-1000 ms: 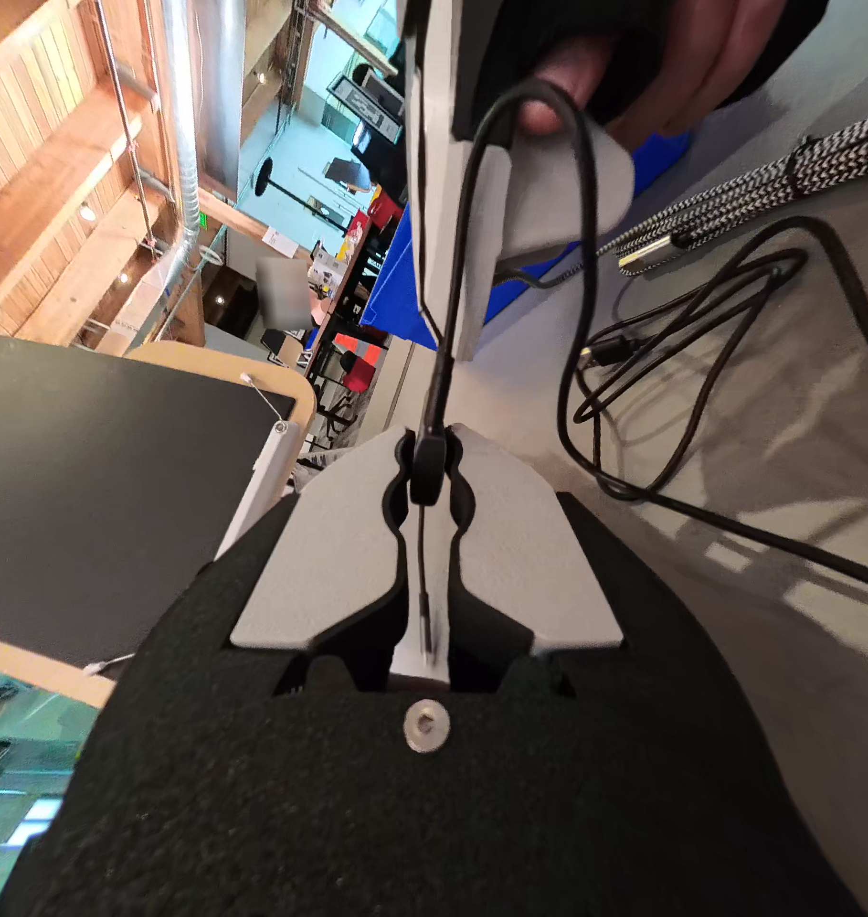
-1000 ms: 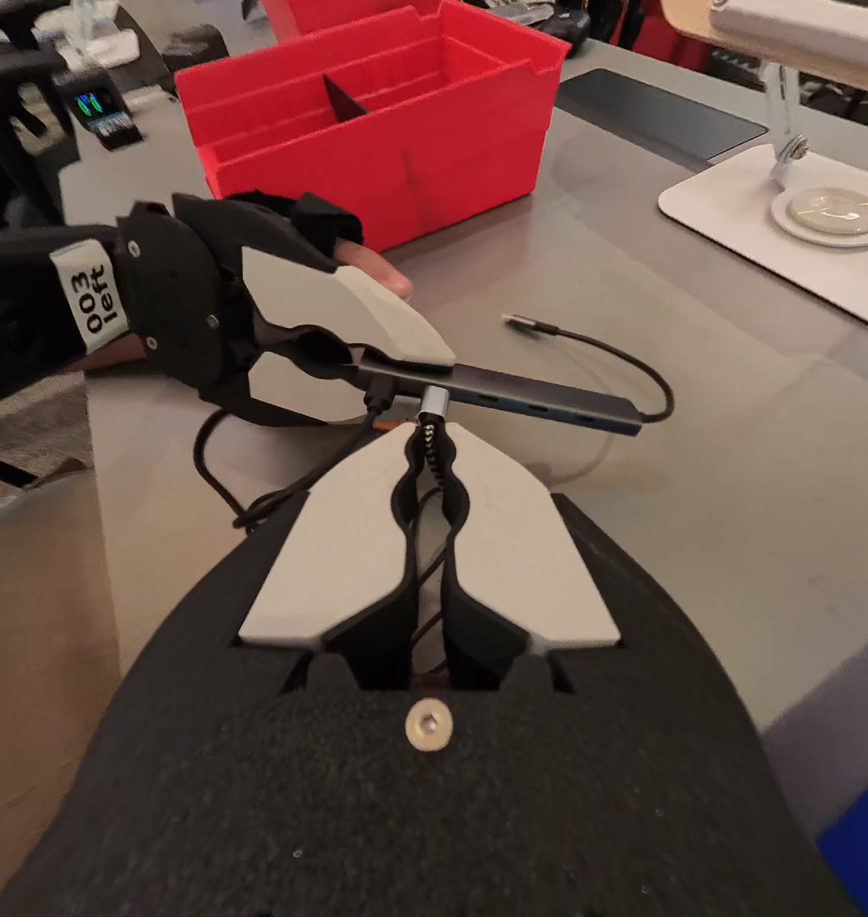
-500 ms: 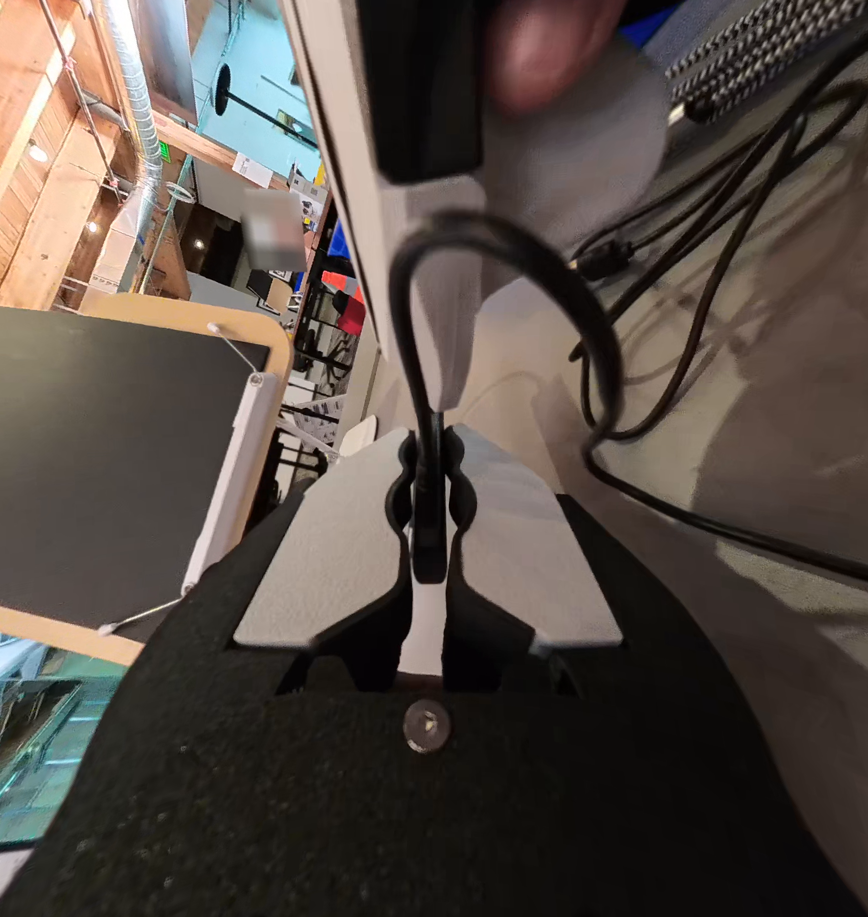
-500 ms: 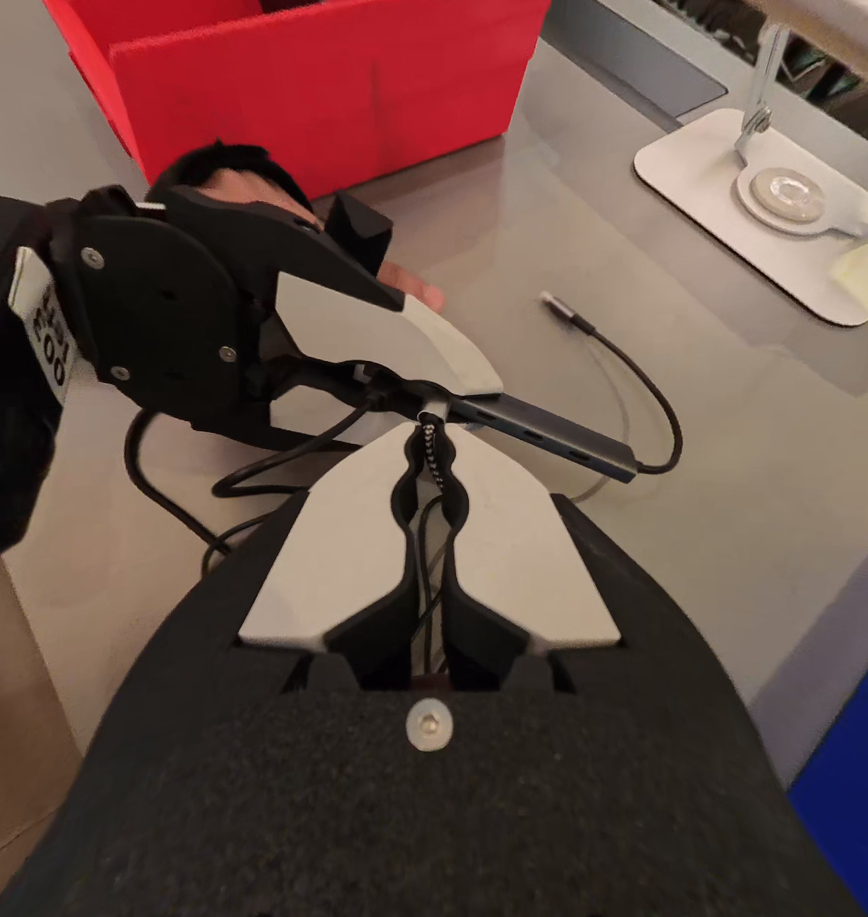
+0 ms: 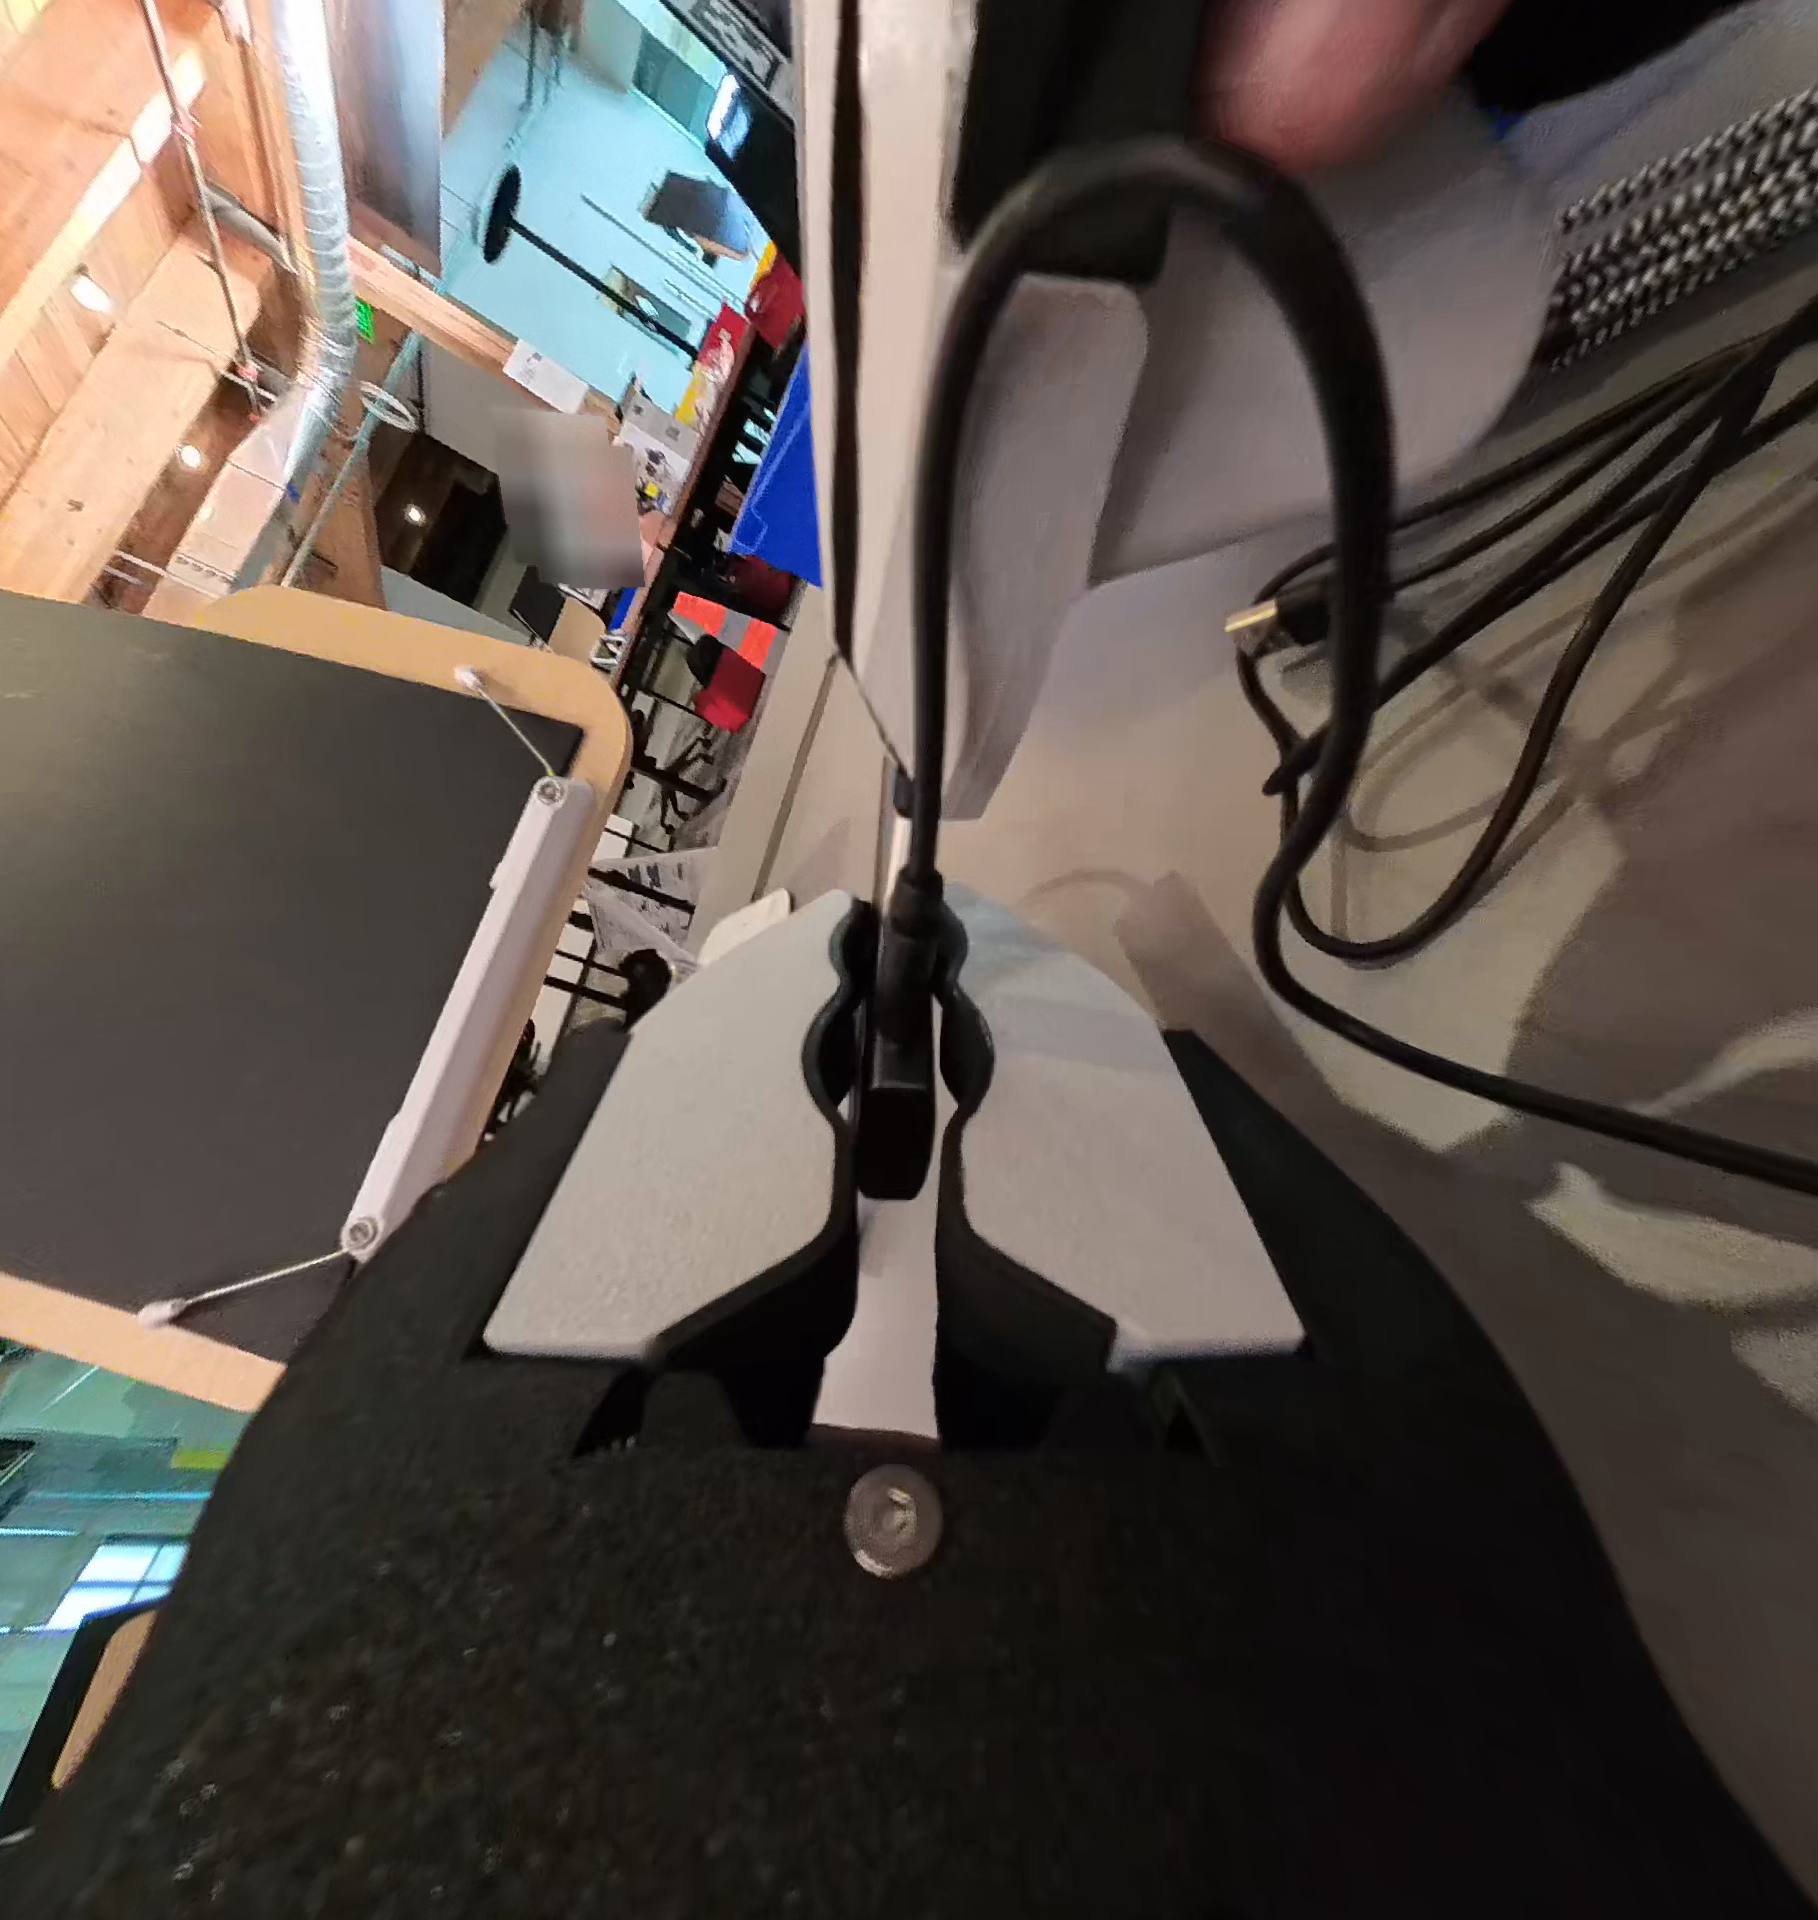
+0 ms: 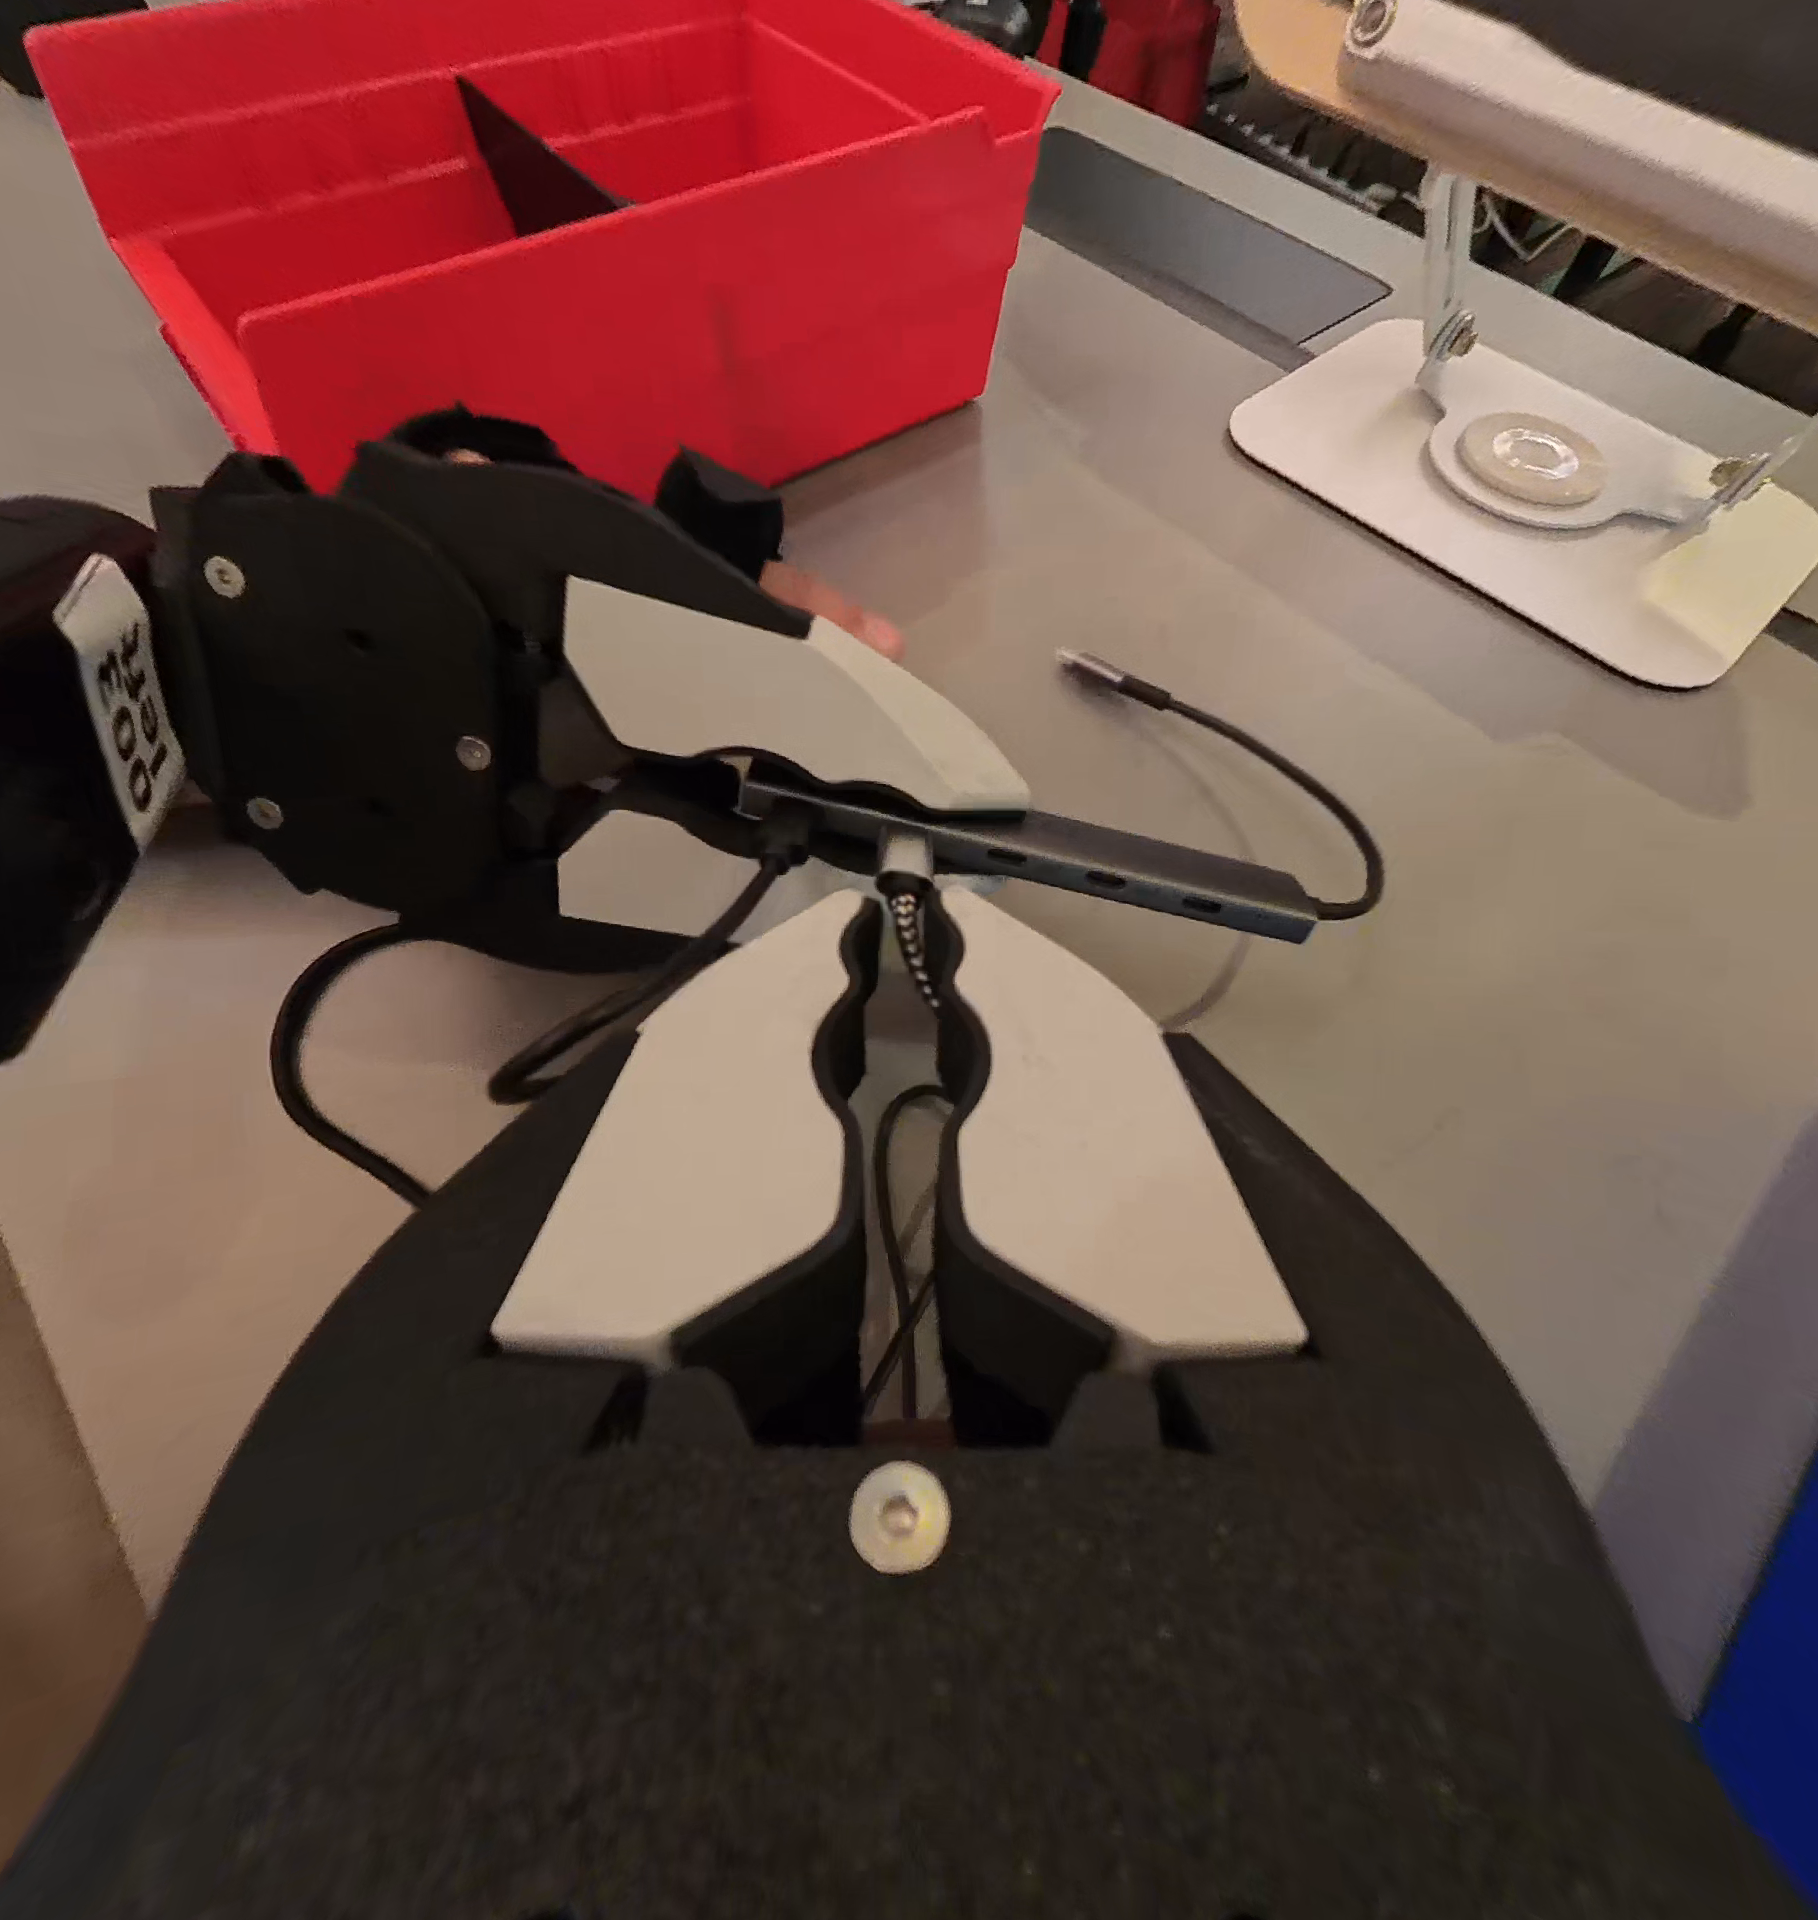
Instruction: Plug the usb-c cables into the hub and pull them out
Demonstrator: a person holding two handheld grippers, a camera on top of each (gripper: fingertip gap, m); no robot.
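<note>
We see one slim grey hub [image 6: 1102, 868] held above the grey table [image 6: 1507, 935], pinched at one end by the left tongs [image 6: 780, 790]. Two cables sit in its near edge: a black cable [image 6: 759, 894] and a braided cable [image 6: 910, 935], whose silver plug the right tongs [image 6: 900, 935] pinch, nearly pressed together. The hub's own lead [image 6: 1248, 748] lies on the table. Only the right wrist view shows one red bin [image 6: 614, 343]; the left shows a loose black plug [image 5: 1274, 623].
</note>
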